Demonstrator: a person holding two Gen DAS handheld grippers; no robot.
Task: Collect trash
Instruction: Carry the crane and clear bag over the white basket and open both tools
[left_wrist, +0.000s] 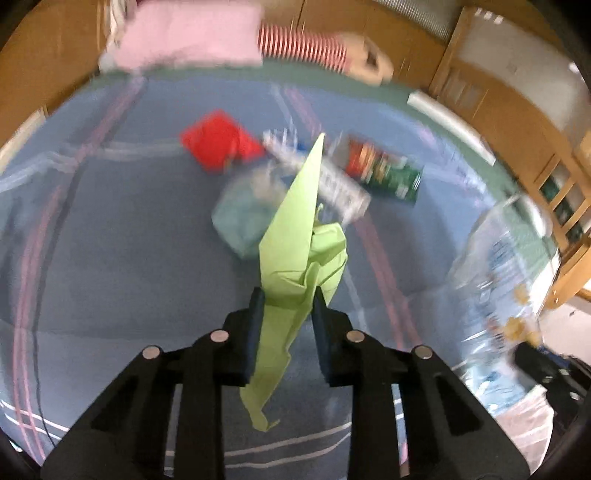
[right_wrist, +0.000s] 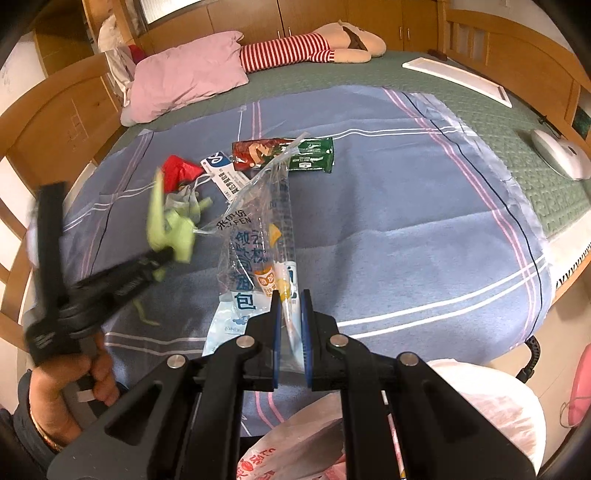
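My left gripper (left_wrist: 288, 302) is shut on a crumpled light green paper (left_wrist: 295, 236) and holds it above the blue bedspread (left_wrist: 129, 240); it also shows blurred in the right wrist view (right_wrist: 166, 254). My right gripper (right_wrist: 290, 299) is shut on a clear plastic bread wrapper (right_wrist: 255, 229) with blue print, lifted off the bed; it shows at the right of the left wrist view (left_wrist: 498, 277). On the bedspread lie a red wrapper (right_wrist: 179, 170), a white-blue packet (right_wrist: 225, 173), a red-green snack packet (right_wrist: 284, 153) and a pale teal crumpled bag (left_wrist: 240, 221).
A white plastic bag (right_wrist: 480, 398) with red print hangs open below my right gripper at the bed's near edge. A pink pillow (right_wrist: 188, 74) and a striped plush doll (right_wrist: 306, 48) lie at the head. A white board (right_wrist: 458, 79) and a white oval device (right_wrist: 561, 153) lie right.
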